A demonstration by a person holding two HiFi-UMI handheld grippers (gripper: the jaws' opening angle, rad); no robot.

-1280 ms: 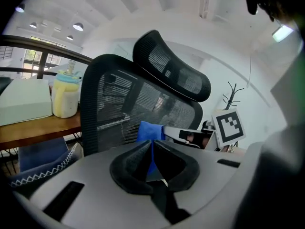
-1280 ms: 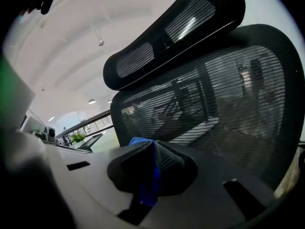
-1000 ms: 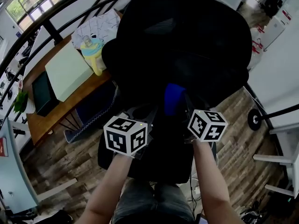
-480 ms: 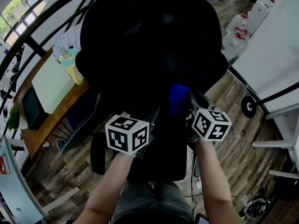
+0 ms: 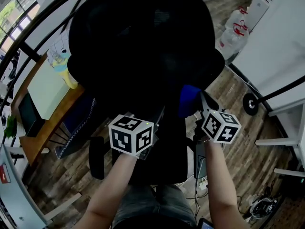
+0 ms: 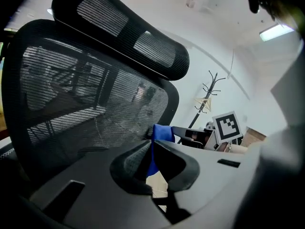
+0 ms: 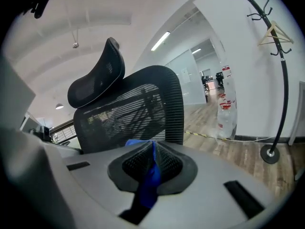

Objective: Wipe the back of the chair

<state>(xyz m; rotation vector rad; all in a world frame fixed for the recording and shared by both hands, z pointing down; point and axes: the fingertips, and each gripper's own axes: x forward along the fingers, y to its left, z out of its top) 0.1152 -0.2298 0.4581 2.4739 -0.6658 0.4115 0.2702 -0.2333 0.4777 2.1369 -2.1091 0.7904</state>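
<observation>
Right hand-held gripper (image 7: 152,162) clamping one blue cloth (image 5: 188,99), one black chair (image 5: 143,42), left hand-held gripper (image 6: 151,162) narrowly parted

One mesh chair (image 5: 143,42), one blue cloth (image 5: 188,99), left tongs (image 5: 159,116) plus right tongs (image 5: 202,101) makes two, two water jugs (image 5: 234,22), one coat stand (image 7: 284,89).

No legible text, brand or number in any view

- left cube (image 5: 131,135), right cube (image 5: 221,126): black-and-white square markers, pattern only, no letters or digits
- jugs (image 5: 237,25) by the white wall: red labels, print too small to read; same in the right gripper view (image 7: 224,109)
- red sign (image 5: 2,168) on the white panel at lower left: print illegible
</observation>
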